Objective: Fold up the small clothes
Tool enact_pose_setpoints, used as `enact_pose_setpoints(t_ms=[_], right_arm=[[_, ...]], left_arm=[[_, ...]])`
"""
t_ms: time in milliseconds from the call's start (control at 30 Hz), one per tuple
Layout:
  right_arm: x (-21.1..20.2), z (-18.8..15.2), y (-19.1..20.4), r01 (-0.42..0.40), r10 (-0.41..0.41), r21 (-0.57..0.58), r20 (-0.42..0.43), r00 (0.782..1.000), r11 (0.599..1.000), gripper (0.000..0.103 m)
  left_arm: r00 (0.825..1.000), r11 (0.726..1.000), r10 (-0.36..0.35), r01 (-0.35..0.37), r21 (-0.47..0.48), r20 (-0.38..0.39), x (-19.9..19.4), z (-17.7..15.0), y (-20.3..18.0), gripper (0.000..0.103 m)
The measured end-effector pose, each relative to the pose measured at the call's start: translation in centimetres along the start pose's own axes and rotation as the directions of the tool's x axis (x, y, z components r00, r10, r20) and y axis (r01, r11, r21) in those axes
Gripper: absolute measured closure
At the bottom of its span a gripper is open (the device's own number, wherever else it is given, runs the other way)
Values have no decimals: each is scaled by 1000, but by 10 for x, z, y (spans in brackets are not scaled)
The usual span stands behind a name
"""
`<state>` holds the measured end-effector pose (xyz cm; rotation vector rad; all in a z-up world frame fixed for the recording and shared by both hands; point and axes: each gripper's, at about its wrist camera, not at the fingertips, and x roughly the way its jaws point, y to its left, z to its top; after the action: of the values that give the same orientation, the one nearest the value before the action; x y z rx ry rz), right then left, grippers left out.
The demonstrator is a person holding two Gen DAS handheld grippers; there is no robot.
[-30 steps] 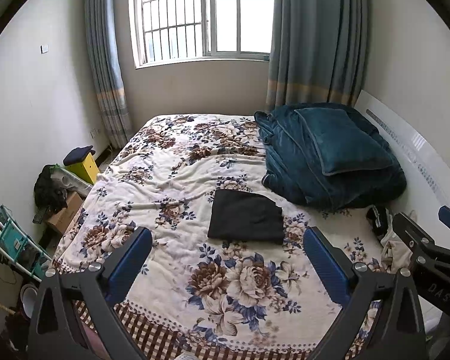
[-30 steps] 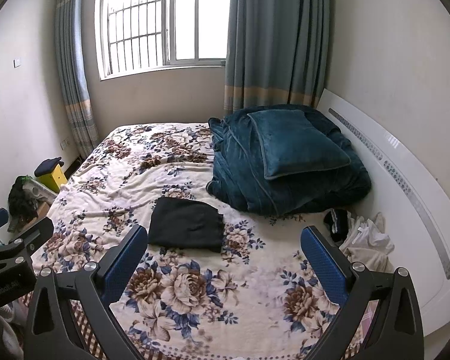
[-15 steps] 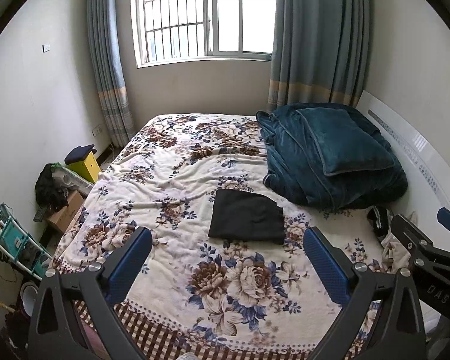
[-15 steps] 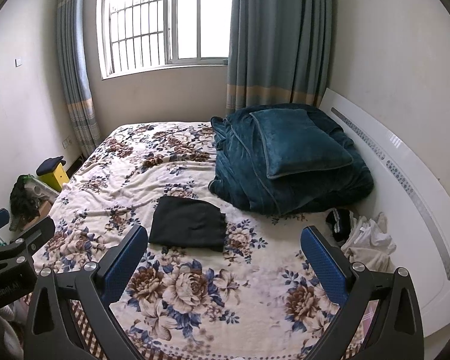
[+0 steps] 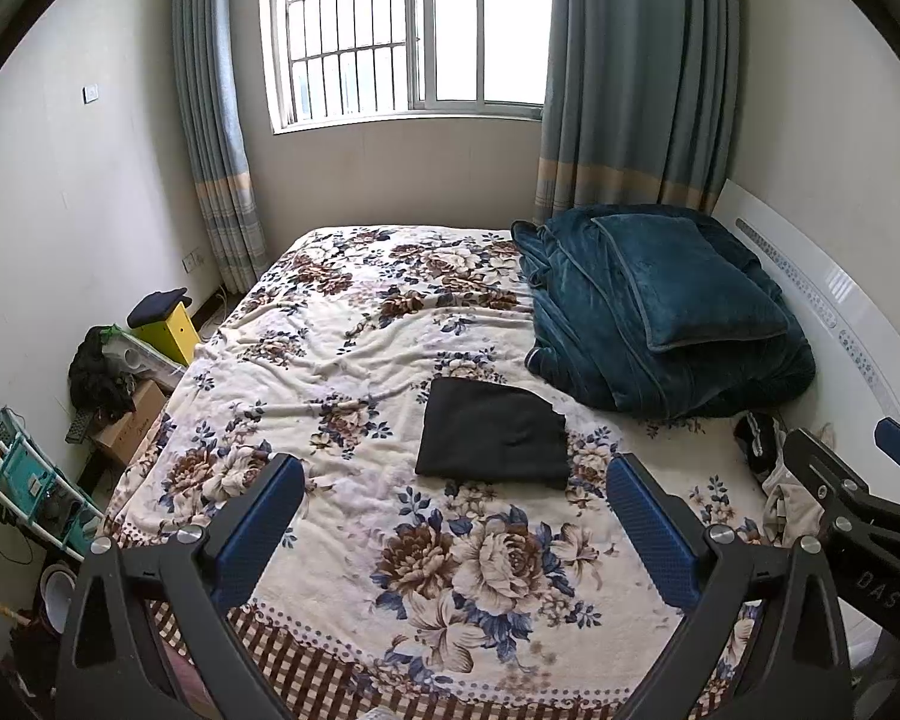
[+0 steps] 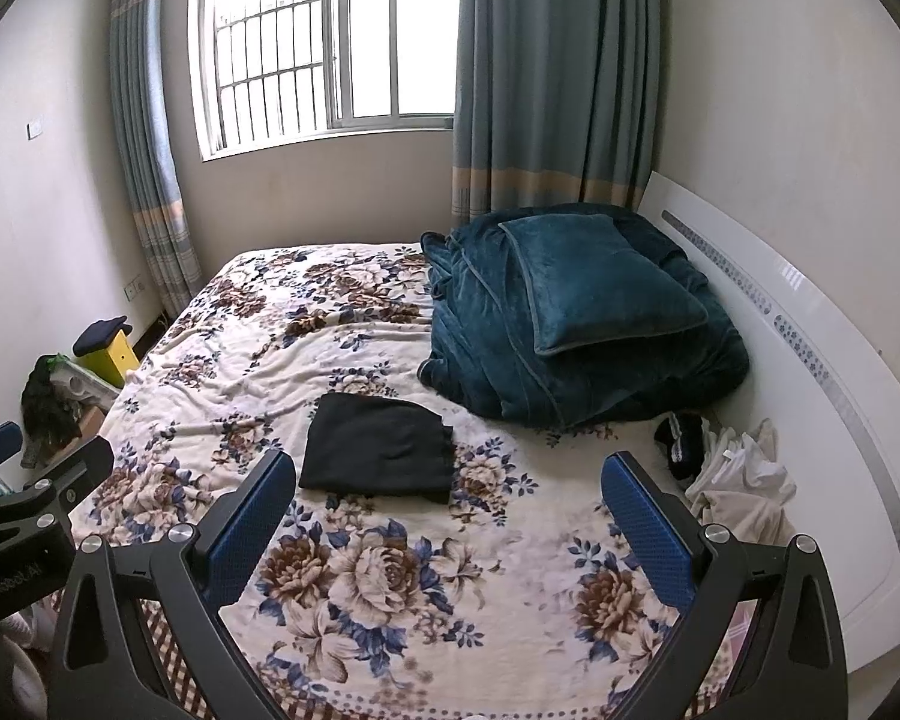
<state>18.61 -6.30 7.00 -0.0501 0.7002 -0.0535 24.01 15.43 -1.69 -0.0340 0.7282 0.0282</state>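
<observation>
Left wrist view, near to far: left gripper fingers spread wide, nothing between them, held above the near edge of the bed. Right gripper same story: fingers apart, empty, hovering over the floral blanket a bit further right. Its frame also shows at the right edge of the left view.

Past the fingers, mid-bed: black garment lying flat, already a neat rectangle, squared edges, one layered corner at its far right. Looks folded, my read. Neither gripper touches it.

Right of that, against the white headboard: loose heap of white and black clothes, crumpled, unfolded. Near the right gripper, well apart from the left.

Further back: teal duvet with pillow piled at the far right, window and curtains behind.

Step in hand, as I judge it: between items. Black piece done, next one not yet picked.

Next move likely needs: right gripper swings right to the heap, pinches one piece only, drags it to the open blanket near the black one, then both grippers spread it flat. Risk: grabbing two pieces at once, they're tangled.
</observation>
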Motion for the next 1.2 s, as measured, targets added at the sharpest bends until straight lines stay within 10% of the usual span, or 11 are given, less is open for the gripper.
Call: enact_pose_setpoints(t_ms=[1200], right_arm=[[1,0,-1,-1,1,3,2,1000,1000,0]], left_arm=[[1000,1000,3,-3,-3,3,5,3,-2,0]])
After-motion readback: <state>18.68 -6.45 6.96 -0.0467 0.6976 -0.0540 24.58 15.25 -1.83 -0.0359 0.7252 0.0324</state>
